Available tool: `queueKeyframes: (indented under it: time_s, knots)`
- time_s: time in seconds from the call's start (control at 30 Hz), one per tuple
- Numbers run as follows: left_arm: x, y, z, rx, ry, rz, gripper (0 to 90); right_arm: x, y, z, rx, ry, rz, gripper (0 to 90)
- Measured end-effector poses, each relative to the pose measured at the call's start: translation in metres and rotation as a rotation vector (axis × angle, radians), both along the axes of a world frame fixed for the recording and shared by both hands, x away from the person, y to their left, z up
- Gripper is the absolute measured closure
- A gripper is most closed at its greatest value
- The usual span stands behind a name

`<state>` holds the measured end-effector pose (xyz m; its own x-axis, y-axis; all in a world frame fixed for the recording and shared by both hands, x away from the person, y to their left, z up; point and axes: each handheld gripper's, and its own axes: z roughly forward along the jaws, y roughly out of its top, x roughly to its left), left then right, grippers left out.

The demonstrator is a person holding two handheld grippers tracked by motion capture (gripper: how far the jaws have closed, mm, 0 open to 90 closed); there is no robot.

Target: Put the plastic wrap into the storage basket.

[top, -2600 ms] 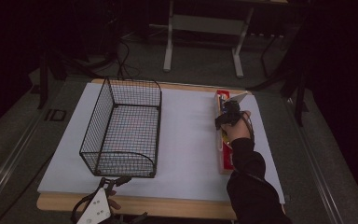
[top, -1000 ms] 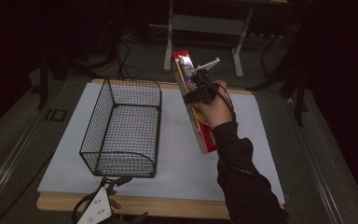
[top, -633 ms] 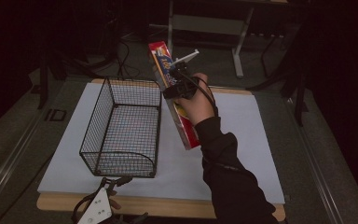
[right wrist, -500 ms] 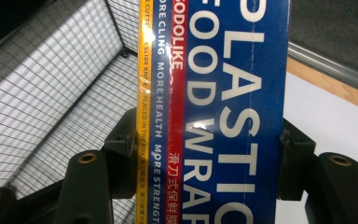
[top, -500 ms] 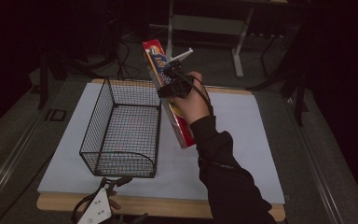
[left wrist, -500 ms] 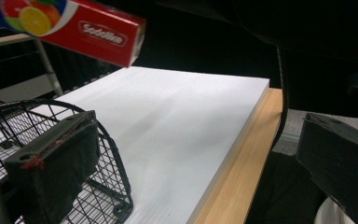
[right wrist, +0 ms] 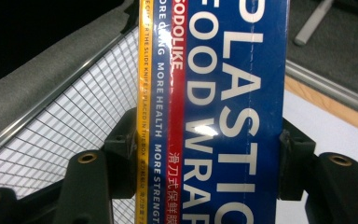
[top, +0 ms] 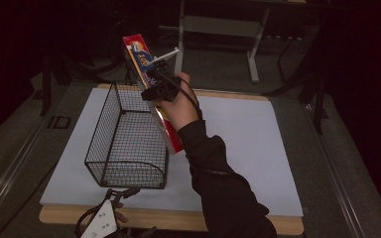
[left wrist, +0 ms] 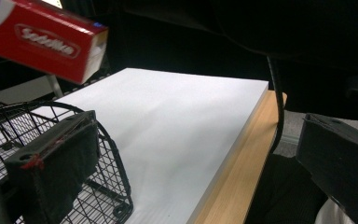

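Observation:
A long red and blue plastic wrap box [top: 139, 54] is held tilted in the air, its upper end pointing far-left and its lower end [top: 173, 139] hanging by the basket's right rim. My right gripper [top: 159, 88] is shut on the box's middle, with a pad [right wrist: 121, 154] pressed on each side of the box [right wrist: 223, 102]. The black wire basket [top: 129, 144] stands on the left half of the white board [top: 248, 148]. My left gripper [top: 104, 220] rests at the table's front edge, open [left wrist: 196, 163], with nothing between its jaws and the basket's end [left wrist: 107, 186] just ahead.
The board's wooden front edge [left wrist: 233, 177] runs past the left gripper. A grey metal desk frame [top: 218, 25] stands on the floor beyond the table. The person's dark sleeve [top: 218, 183] crosses the near middle of the board. The right half of the board is bare.
The right gripper has lifted the box off the board's right side and carried it up and leftward, over to the basket's right rim. The left gripper has stayed put.

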<state>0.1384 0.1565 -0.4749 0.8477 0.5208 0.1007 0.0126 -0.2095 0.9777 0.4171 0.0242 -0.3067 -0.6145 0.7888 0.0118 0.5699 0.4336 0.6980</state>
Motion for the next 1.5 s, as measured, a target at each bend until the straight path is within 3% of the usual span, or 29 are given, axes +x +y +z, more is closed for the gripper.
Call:
queueKeyframes:
  time_s: [0.27,0.57,0.83,1.03,1.13,1.2,1.27,1.5]
  knots:
    - [0.000,0.001,0.000,-0.006,0.001,-0.004,0.1,-0.004,0.027,-0.008,0.035,-0.031,0.036,39.2]
    - [-0.001,0.002,0.001,-0.016,0.000,-0.010,0.0,-0.012,0.054,-0.032,0.069,-0.061,0.078,39.2]
    - [-0.001,0.002,0.001,-0.010,-0.001,-0.010,0.0,-0.014,0.068,-0.066,0.013,-0.031,0.089,39.2]
    - [-0.001,0.002,0.001,-0.013,-0.002,-0.013,0.0,-0.009,0.067,-0.090,0.028,0.021,0.081,39.2]
    - [-0.001,0.002,0.001,-0.011,-0.001,-0.014,0.0,-0.009,0.070,-0.098,0.021,0.044,0.086,39.2]
    - [-0.001,0.002,0.001,-0.012,-0.001,-0.014,0.0,-0.011,0.073,-0.104,-0.017,0.032,0.091,39.1]
    - [-0.002,0.002,0.001,-0.011,-0.002,-0.014,0.0,-0.011,0.072,-0.106,-0.024,0.042,0.097,39.1]
    - [-0.002,0.001,0.001,-0.005,-0.003,-0.017,0.0,-0.008,0.070,-0.116,-0.058,0.067,0.037,38.9]
